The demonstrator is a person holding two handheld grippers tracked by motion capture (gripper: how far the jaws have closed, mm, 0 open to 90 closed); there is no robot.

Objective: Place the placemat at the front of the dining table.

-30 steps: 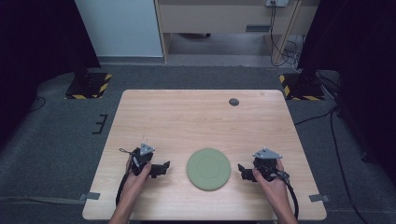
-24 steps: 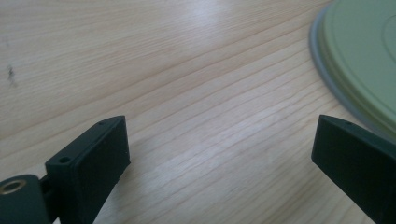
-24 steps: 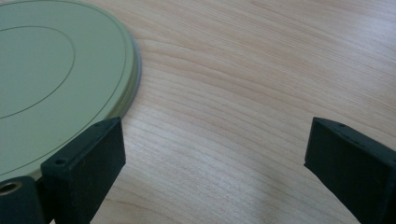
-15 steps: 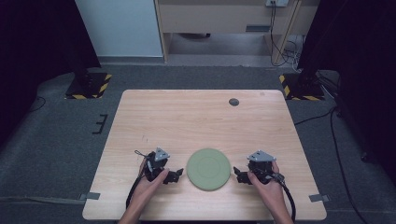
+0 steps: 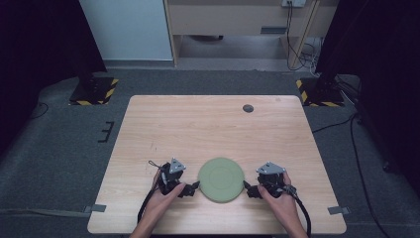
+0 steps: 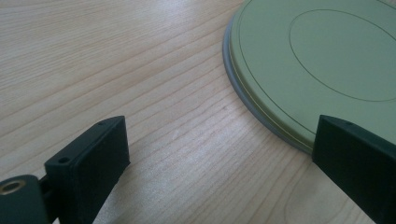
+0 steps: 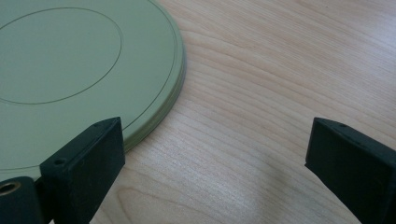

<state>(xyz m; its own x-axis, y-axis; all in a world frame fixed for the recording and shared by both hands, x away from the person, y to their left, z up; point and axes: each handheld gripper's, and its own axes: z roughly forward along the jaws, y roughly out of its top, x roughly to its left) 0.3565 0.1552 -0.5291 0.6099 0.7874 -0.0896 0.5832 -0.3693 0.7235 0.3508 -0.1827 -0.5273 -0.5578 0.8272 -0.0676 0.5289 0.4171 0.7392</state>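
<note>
A flat round pale green disc [image 5: 221, 179] lies on the wooden table [image 5: 213, 129] near its front edge. My left gripper [image 5: 191, 188] sits right at the disc's left rim, open, with one jaw over the disc's edge [image 6: 280, 74] and the other over bare wood. At the disc's right rim my right gripper [image 5: 249, 189] is open too, one jaw overlapping the green disc [image 7: 74, 70] and the other above the table. Nothing is held between either pair of jaws.
A small dark round spot [image 5: 248, 108] marks the table's far right part. Grey carpet surrounds the table, with yellow-black striped stand bases [image 5: 94, 90] at the back corners and cables [image 5: 307, 54] behind.
Both grippers have moved inward toward the disc, the left one farther. They now flank its rim on either side. The disc has not moved.
</note>
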